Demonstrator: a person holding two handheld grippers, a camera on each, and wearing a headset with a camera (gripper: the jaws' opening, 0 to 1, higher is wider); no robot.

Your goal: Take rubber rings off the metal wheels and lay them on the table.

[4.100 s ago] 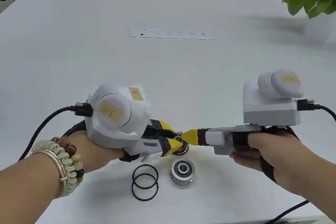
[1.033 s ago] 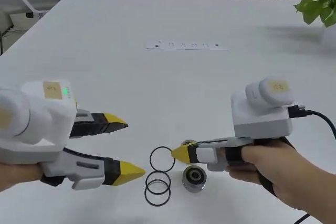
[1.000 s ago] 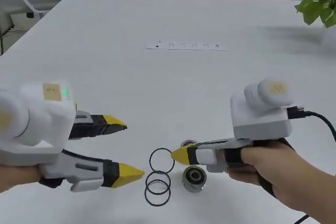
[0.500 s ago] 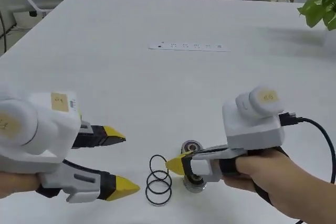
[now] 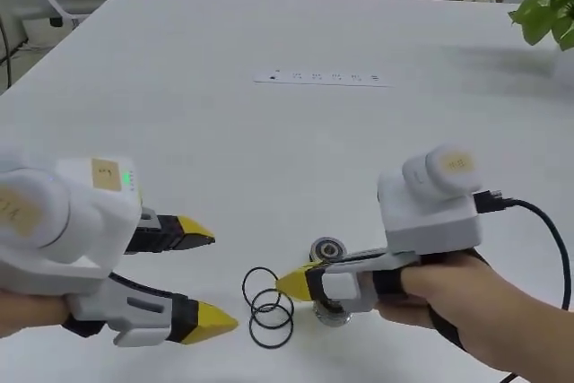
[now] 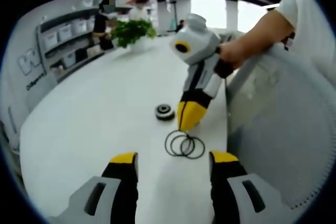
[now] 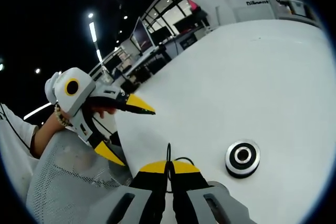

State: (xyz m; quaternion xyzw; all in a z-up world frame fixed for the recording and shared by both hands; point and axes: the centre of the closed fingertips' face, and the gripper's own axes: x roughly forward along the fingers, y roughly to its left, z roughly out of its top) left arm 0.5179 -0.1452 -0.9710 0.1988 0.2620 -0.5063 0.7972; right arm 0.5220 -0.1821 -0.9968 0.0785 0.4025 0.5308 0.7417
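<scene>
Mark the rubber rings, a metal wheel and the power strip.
rubber rings (image 5: pixel 268 308), head view, where they overlap
metal wheel (image 7: pixel 242 157), right gripper view, its hub
power strip (image 5: pixel 323 78), head view, its middle

Overlapping black rubber rings (image 5: pixel 269 304), apparently three, lying beside a metal wheel (image 5: pixel 327 250)

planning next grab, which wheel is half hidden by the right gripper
The nearer wheel, lower in the head view; the right gripper overlaps it. The farther wheel is fully visible.

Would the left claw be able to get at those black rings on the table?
Probably yes. The left gripper is open, and the rubber rings lie on bare table straight ahead of it. Only the right gripper, which seems to pinch one at the far edge, might crowd it.
</scene>
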